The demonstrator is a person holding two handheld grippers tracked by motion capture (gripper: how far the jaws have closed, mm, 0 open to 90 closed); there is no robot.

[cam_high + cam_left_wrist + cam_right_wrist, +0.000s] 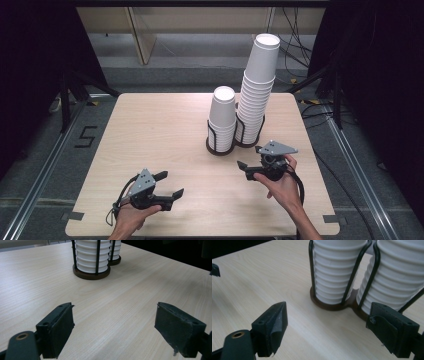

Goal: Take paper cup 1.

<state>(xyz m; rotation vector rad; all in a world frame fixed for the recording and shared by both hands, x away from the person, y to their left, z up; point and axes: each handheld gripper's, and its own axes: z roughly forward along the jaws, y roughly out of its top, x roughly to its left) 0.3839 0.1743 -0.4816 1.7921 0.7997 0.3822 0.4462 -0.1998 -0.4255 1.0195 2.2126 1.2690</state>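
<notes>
Item: two stacks of white paper cups, mouths down, long axes upright, in a black wire double holder (235,144) on a round dark base, at the far right of the wooden table (150,140).
- Short stack (222,117): near vertical.
- Tall stack (256,95): leans slightly right toward its top.

Right gripper (248,163): just in front of the holder, jaws apart, nothing between.
Left gripper (168,185): near the table's front left, jaws apart, nothing between.
</notes>
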